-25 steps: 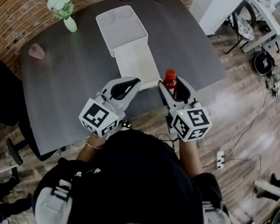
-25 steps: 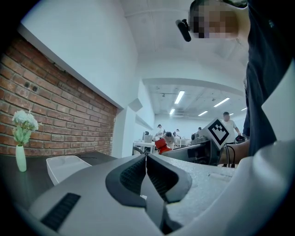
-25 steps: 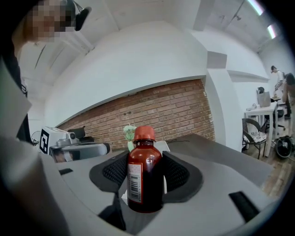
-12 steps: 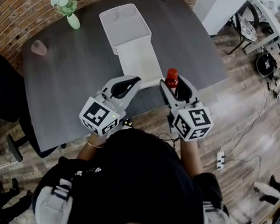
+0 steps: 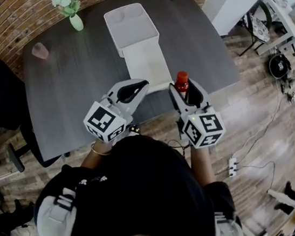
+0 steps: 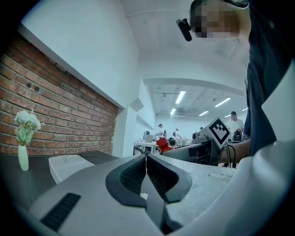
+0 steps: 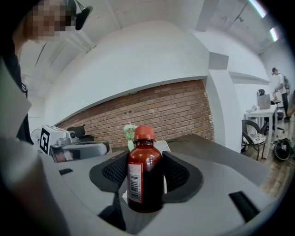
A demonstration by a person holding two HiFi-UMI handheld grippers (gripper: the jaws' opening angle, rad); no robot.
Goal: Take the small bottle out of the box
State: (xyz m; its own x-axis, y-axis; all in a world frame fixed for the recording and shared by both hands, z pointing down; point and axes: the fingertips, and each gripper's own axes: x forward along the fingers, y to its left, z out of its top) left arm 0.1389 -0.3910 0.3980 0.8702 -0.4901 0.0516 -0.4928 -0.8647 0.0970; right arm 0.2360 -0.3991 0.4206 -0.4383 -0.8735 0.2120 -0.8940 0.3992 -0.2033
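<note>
A small brown bottle (image 7: 145, 177) with a red cap stands upright between the pads of my right gripper (image 7: 145, 171), which is shut on it. In the head view the bottle (image 5: 181, 83) is held at the near edge of the dark table, to the right of the open white box (image 5: 132, 26). My left gripper (image 5: 135, 87) hovers beside it over the box's flat lid (image 5: 146, 65). In the left gripper view that gripper (image 6: 146, 169) has its pads pressed together with nothing between them. The inside of the box looks bare.
A vase with white flowers (image 5: 71, 3) stands at the table's far left, and a small pink thing (image 5: 39, 50) lies nearer the left edge. A black chair (image 5: 0, 100) is at the left. Wooden floor, cables and other desks lie to the right.
</note>
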